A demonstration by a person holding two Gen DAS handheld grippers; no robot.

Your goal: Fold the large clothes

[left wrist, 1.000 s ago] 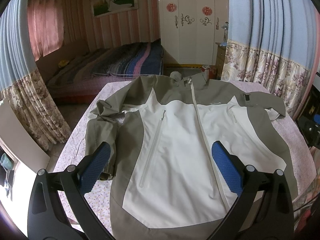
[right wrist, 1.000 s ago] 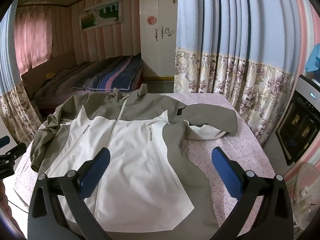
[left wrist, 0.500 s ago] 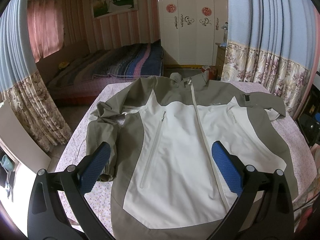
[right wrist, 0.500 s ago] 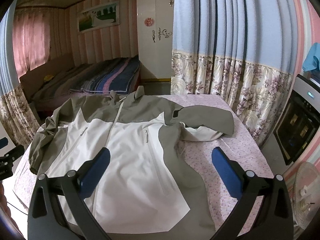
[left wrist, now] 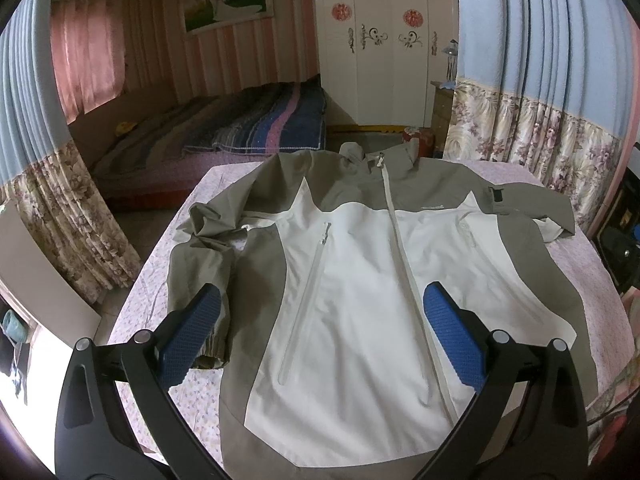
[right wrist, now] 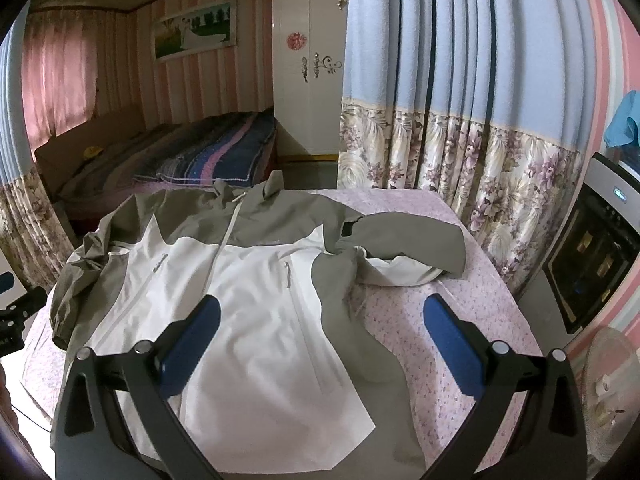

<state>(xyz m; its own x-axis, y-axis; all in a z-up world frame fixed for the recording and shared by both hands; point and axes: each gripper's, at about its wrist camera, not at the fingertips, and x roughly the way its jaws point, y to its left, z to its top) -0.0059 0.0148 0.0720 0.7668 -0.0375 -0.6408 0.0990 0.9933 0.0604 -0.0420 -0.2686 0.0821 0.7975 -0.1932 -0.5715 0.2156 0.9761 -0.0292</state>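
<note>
A white and olive zip jacket lies flat, front up, on a table with a pink flowered cloth. Its left sleeve is bunched and bent down along the body. Its right sleeve is folded back across the cloth. The jacket also shows in the right wrist view. My left gripper is open and empty above the jacket's lower left front. My right gripper is open and empty above the jacket's lower right side. The left gripper's tip shows at the left edge of the right wrist view.
A bed with a striped blanket stands beyond the table. A white wardrobe is at the back. Blue and flowered curtains hang to the right and left. A dark oven-like appliance and a fan stand at right.
The right gripper's view has shifted slightly left and nearer to the jacket. The left gripper has barely moved. Both stay open; the jacket has not moved.
</note>
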